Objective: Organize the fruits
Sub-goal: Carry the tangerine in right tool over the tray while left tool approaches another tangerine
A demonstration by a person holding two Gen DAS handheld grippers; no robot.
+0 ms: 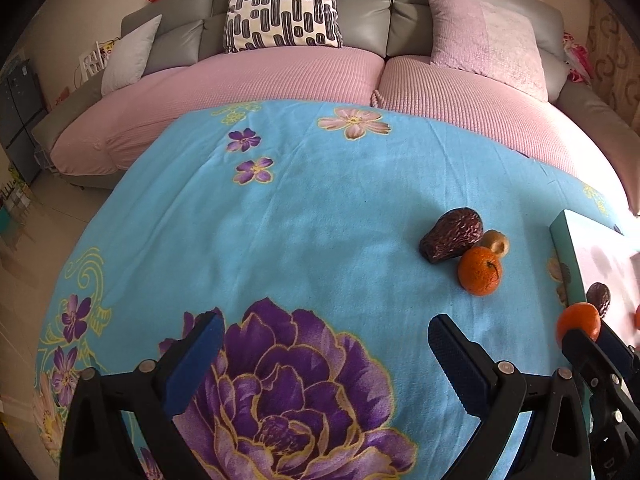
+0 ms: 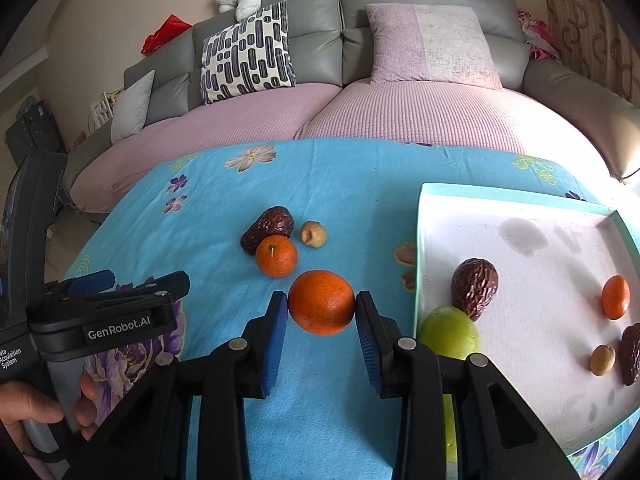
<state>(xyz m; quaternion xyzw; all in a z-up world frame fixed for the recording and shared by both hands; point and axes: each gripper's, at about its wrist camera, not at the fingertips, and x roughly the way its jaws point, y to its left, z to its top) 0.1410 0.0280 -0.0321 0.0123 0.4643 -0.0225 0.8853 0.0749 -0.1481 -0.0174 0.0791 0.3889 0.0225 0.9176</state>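
Two wrist cameras look across a bench draped in a sky-blue cloth printed with purple flowers, with a grey sofa carrying pink seat covers behind it.

The right gripper has a large round orange between its blue-padded jaws. Each pad sits against one side of the fruit, so the jaws appear to be pinching it. Whether the orange rests on the cloth or is lifted just clear cannot be told.

The relation that matters next: a shallow white tray with a teal rim lies directly to the right of the held orange, its near wall just beside the right jaw. The right gripper is the nearer one by far, and a sideways carry over the rim looks like the coming move. The orange is round, so it has no long axis to line up.

Already in the tray are a dark wrinkled avocado-shaped fruit, a green pear-like fruit, a small tangerine and a small tan fruit.

On the cloth beyond the jaws sits a tight cluster: a second dark wrinkled fruit, a smaller orange touching it, and a tan fruit just beside.

The left gripper hovers over the purple flower print, jaws spread wide and empty, well apart from any fruit.
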